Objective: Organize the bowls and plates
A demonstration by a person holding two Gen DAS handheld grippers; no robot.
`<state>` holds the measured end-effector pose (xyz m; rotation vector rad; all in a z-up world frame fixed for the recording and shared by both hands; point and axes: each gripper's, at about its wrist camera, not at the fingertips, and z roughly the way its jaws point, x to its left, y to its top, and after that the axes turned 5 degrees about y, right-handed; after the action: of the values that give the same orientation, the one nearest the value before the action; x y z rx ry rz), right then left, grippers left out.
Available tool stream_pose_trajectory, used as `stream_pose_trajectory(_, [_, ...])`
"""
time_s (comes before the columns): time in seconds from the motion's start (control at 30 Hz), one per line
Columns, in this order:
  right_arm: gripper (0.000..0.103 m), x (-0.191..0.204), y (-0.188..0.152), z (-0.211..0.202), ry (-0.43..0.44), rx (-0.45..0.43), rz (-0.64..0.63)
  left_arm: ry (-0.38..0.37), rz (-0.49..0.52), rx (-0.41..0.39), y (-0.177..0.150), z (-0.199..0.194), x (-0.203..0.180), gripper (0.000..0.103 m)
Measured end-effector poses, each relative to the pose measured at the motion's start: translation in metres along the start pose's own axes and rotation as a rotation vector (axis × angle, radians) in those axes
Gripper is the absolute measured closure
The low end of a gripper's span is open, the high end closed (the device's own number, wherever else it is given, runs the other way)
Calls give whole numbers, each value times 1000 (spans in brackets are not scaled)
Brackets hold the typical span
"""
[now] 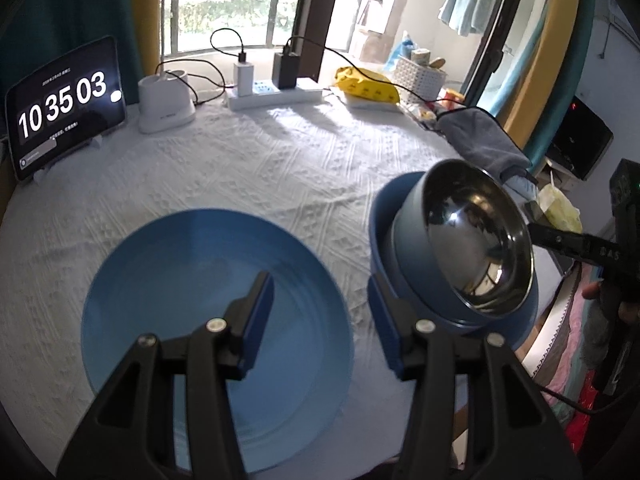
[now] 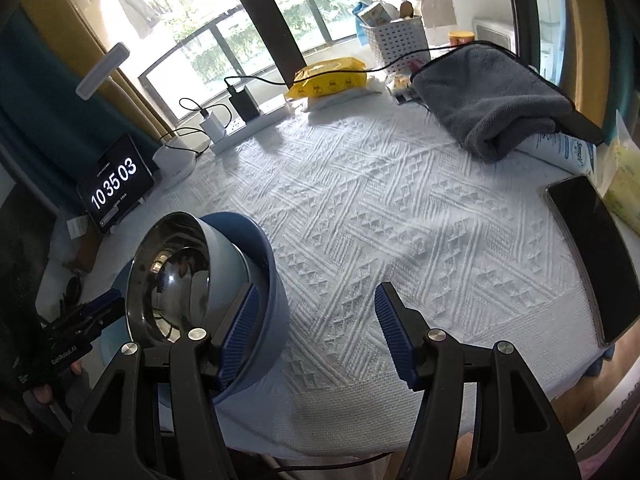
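A light blue plate (image 1: 168, 304) lies flat on the white tablecloth (image 1: 280, 184). My left gripper (image 1: 320, 284) hovers open over the plate's right rim, pads touching nothing. To its right stands a dark blue bowl (image 1: 516, 316) with a steel-lined bowl (image 1: 476, 240) tilted inside it. One finger of my right gripper (image 1: 560, 238) reaches in beside the steel rim. In the right wrist view the blue bowl (image 2: 276, 292) and the steel-lined bowl (image 2: 172, 276) sit at the left. My right gripper (image 2: 316, 320) is open over bare cloth, its left finger against the bowl's outer wall. One left gripper finger (image 2: 108, 304) shows beyond the bowls.
At the back stand a tablet clock (image 1: 64, 108), a white holder (image 1: 166, 104), a power strip with chargers (image 1: 272, 92), a yellow pack (image 1: 368, 84) and a white basket (image 1: 420, 74). A grey towel (image 2: 492, 100) and a dark phone (image 2: 596, 256) lie at the table's right edge.
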<state>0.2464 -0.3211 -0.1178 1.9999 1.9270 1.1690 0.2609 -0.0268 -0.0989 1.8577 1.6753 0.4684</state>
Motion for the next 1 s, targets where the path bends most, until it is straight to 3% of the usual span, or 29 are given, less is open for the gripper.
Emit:
stream_pose_trajectory(0.47, [40,8,-16,19,6,46,9,-41,33,-7,-5,-3,-18,52])
stream_pose_trajectory(0.9, [45,7,-15,22,-3,41,17,-27,13,16,-5,9,-24,52])
stream_pose_trajectory(1.0, [51,9,-15,21,0,39,8,-21,11,14,-5,9,-25,52])
